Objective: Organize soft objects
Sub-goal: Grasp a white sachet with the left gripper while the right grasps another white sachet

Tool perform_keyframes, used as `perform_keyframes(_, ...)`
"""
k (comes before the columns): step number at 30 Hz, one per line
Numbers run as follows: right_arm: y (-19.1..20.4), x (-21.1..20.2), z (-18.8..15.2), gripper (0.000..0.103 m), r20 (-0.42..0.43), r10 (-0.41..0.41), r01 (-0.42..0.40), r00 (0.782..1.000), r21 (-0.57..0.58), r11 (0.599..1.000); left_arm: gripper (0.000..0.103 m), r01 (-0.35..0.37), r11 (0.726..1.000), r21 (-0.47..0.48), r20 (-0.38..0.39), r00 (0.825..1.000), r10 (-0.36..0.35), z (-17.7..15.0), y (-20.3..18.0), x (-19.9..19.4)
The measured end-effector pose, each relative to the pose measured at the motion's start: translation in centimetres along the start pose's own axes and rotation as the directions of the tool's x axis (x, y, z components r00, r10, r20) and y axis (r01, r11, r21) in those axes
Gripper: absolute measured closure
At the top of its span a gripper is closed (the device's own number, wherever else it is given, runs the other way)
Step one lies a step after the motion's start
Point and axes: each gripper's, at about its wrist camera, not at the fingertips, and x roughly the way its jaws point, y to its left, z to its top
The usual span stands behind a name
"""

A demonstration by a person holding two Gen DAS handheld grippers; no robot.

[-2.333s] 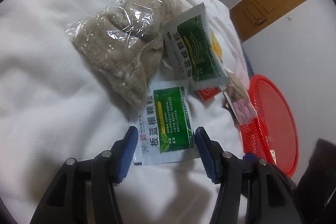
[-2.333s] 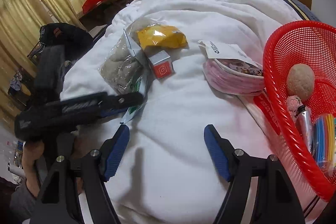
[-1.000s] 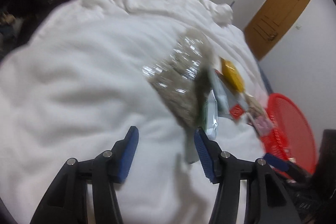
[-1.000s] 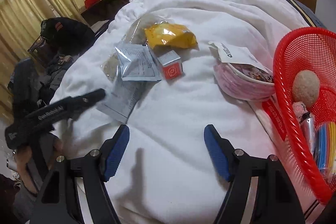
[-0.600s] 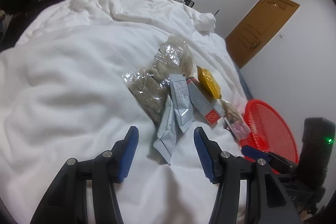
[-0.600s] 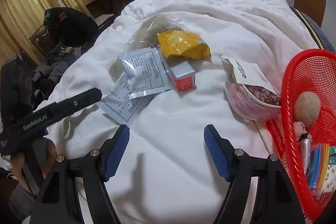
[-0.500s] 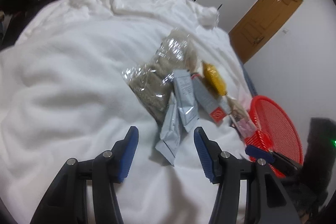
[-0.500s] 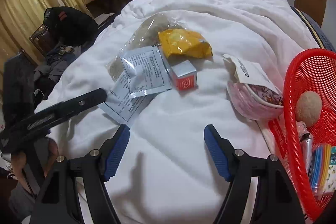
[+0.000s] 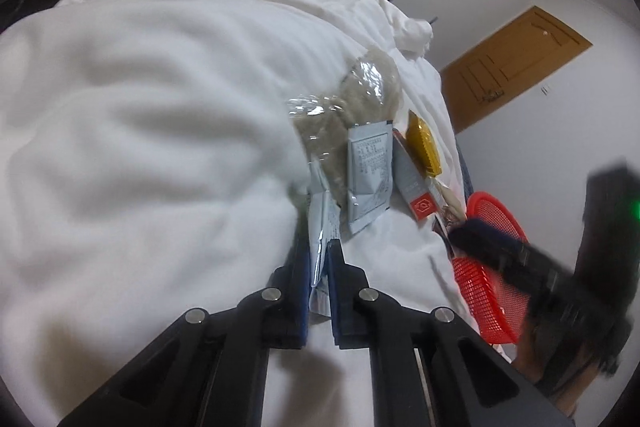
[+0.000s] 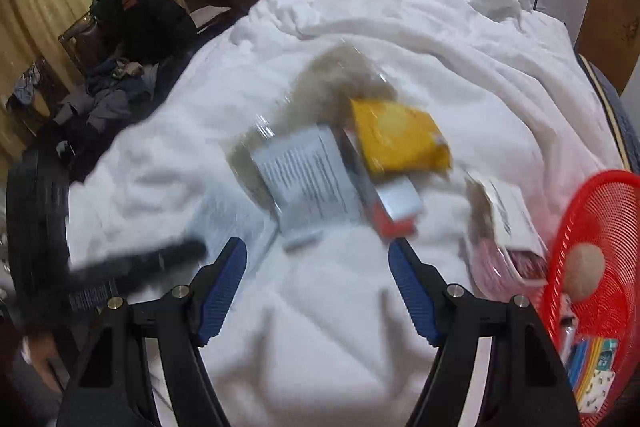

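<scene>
My left gripper (image 9: 318,259) is shut on the near end of a silver-white sachet (image 9: 320,223) lying on the white duvet (image 9: 140,147). A second silver sachet (image 9: 368,175) lies just beyond it, on a clear bag of beige plush (image 9: 352,107). A white and red box (image 9: 414,187) and a yellow packet (image 9: 424,147) lie to the right. My right gripper (image 10: 318,267) is open and empty above the duvet, in front of the second sachet (image 10: 308,179), the box (image 10: 392,207) and the yellow packet (image 10: 396,139). The held sachet (image 10: 228,219) shows blurred at left.
A red mesh basket (image 10: 600,227) at the bed's right edge holds a beige ball (image 10: 586,269) and small items; it also shows in the left wrist view (image 9: 492,255). A pink pouch with a white card (image 10: 508,239) lies beside it. Dark clothes (image 10: 120,67) lie left of the bed.
My left gripper has moved forward and shut on the near sachet. My right gripper has moved closer to the pile of packets and stays open.
</scene>
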Motion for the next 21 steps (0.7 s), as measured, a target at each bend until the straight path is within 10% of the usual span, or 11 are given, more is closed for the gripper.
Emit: perform_keyframes(21,3.6,9.5,2.6,0.021,-0.081,-0.048,0.032,0.996,-0.19,0.981,0.097,0.031,0.999,-0.015,0.048,0.998,-0.03,-1.8,1.9,-0.3)
